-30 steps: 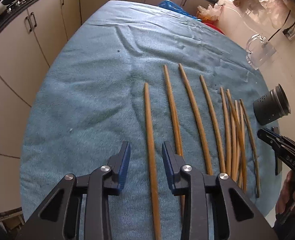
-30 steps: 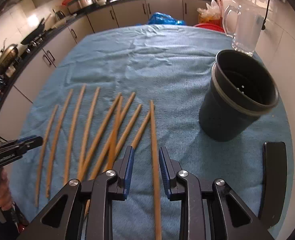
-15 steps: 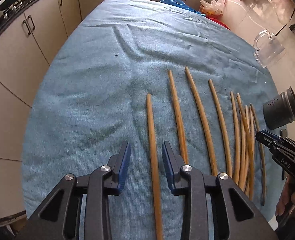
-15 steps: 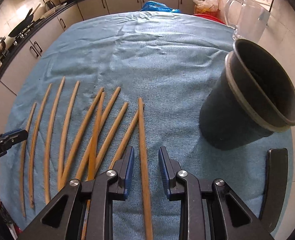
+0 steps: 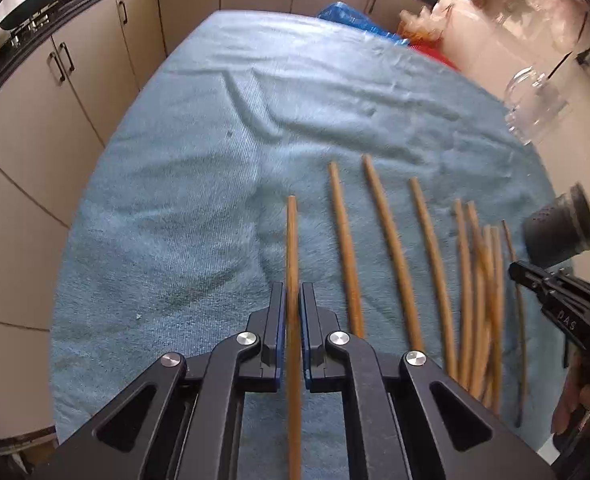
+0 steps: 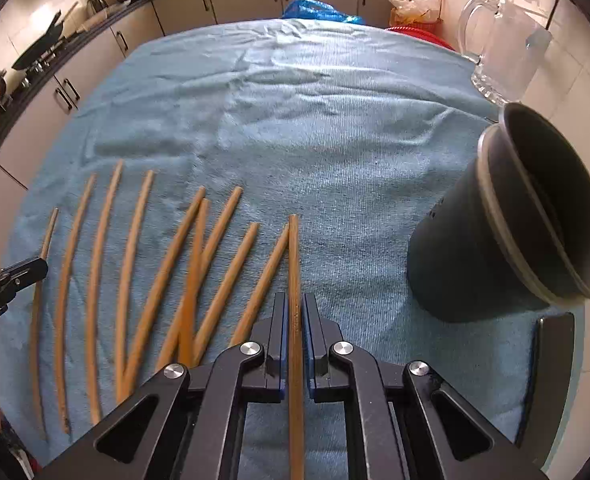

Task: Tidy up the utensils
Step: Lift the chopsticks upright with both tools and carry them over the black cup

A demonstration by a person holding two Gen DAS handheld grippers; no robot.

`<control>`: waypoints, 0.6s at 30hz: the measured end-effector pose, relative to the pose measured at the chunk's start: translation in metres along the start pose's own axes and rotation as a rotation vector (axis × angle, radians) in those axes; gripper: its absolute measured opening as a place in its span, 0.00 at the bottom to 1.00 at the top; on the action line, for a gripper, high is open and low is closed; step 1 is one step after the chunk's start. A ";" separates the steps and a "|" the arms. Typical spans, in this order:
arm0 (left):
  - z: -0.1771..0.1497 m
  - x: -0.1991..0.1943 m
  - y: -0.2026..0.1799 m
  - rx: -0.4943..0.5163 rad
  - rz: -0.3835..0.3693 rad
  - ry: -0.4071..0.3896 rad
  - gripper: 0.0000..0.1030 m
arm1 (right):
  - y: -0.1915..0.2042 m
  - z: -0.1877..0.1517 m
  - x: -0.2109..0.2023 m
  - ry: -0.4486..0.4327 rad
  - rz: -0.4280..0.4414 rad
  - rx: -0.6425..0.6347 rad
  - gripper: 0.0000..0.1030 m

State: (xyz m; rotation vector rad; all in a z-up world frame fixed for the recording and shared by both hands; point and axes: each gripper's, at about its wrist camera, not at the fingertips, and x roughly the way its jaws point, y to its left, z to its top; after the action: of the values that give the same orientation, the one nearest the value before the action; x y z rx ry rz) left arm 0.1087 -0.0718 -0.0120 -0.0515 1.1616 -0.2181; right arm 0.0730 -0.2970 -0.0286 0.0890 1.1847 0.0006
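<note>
Several wooden chopsticks lie in a row on a blue towel (image 5: 199,184). My left gripper (image 5: 293,300) is shut on the leftmost chopstick (image 5: 292,240), its pads pressed against both sides. My right gripper (image 6: 294,308) is shut on the rightmost chopstick (image 6: 293,256) in the same way. The other chopsticks (image 6: 135,264) lie spread out between the two grippers, some crossing. A dark round utensil holder (image 6: 507,224) stands on the towel right of my right gripper, its mouth tilted toward the camera. In the left wrist view the holder (image 5: 559,232) is at the far right.
A clear glass mug (image 6: 503,44) stands behind the holder near the tiled wall. A flat black object (image 6: 547,372) lies at the towel's right front edge. Kitchen cabinets (image 5: 55,92) run along the left and back. A hand (image 5: 579,400) holds the right gripper.
Both grippers were open astride their chopsticks; now each has shut on its chopstick. The right gripper has come closer to the towel and the holder.
</note>
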 end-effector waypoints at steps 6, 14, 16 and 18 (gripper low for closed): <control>-0.004 -0.045 -0.007 0.013 -0.045 -0.107 0.06 | 0.004 -0.011 -0.049 -0.154 0.093 0.021 0.07; -0.016 -0.097 -0.020 0.039 -0.064 -0.255 0.06 | 0.012 -0.040 -0.118 -0.403 0.151 0.017 0.07; -0.018 -0.106 -0.022 0.039 -0.080 -0.276 0.06 | 0.012 -0.048 -0.128 -0.442 0.161 0.027 0.07; -0.019 -0.115 -0.025 0.041 -0.094 -0.289 0.06 | 0.012 -0.053 -0.136 -0.469 0.164 0.039 0.07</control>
State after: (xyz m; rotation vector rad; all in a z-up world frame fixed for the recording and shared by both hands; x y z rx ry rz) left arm 0.0439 -0.0719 0.0877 -0.0987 0.8674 -0.3068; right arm -0.0269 -0.2876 0.0782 0.2085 0.7067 0.0959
